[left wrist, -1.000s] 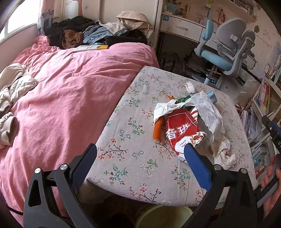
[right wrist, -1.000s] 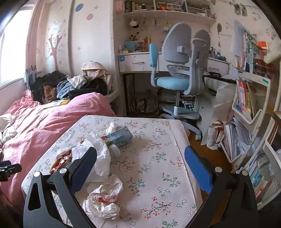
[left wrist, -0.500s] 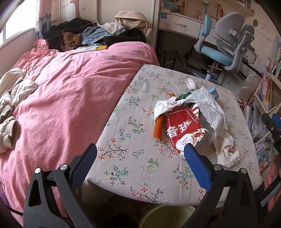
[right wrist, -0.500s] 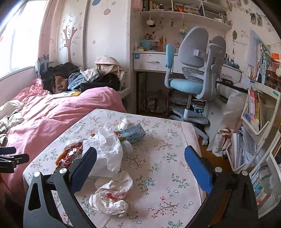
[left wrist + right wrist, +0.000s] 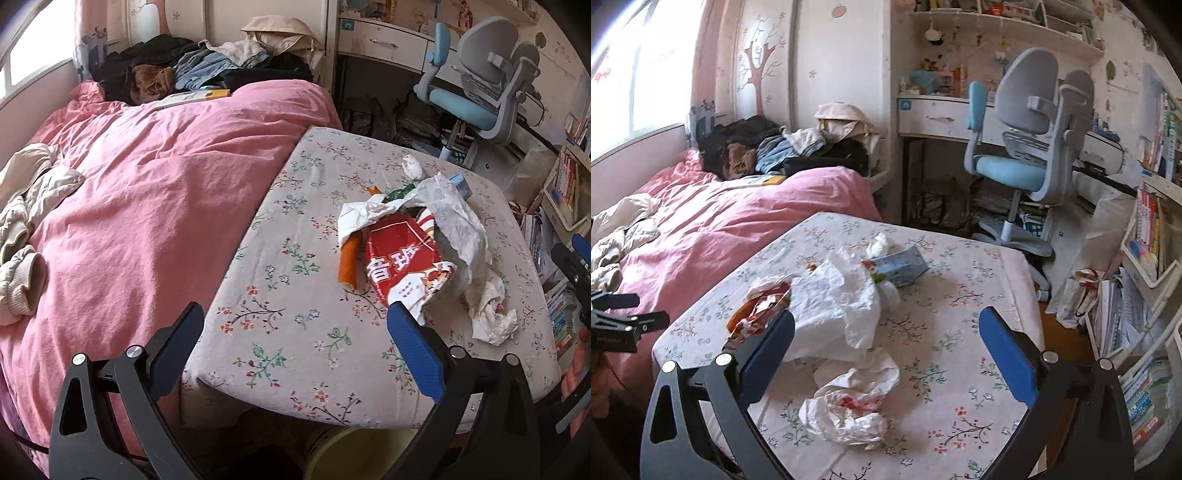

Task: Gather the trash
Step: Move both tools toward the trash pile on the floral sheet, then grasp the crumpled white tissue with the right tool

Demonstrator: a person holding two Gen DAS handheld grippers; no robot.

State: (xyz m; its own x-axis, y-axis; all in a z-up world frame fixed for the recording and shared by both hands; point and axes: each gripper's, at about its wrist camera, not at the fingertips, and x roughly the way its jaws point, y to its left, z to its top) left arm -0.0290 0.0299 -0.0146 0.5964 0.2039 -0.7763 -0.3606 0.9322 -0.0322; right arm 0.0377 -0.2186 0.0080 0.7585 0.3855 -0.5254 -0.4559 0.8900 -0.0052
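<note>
Two grippers held above the near edge of a floral-clothed worktop [image 5: 295,258], neither touching anything. Left gripper [image 5: 295,345] with blue-padded fingers [image 5: 413,350] spread wide and empty, aimed over the worktop's near left corner; its right pad just in front of the red snack bag [image 5: 402,266]. Right gripper [image 5: 886,347] likewise spread wide and empty, hovering over the crumpled white wrapper [image 5: 849,402] at 6 o'clock on the worktop. Trash heaped right of centre in the left wrist view: red snack bag with white characters lying flat, an orange strip [image 5: 349,262] touching its left side, a large white plastic bag [image 5: 454,221] draped over its top and right side, something green peeking out at 12 o'clock of the pile. Small blue carton [image 5: 901,267] lying on its side behind the plastic bag, a tissue wad [image 5: 879,243] just beyond it toward 12 o'clock. Pale yellow bucket [image 5: 354,454] on the floor below the worktop's near edge, partly hidden. Pink-quilted bed [image 5: 147,192] against the worktop at 9 o'clock, clothes piled at its far end. Blue-and-grey desk chair [image 5: 1027,147] at 1 o'clock, bookshelves [image 5: 1152,258] at 3 o'clock.
</note>
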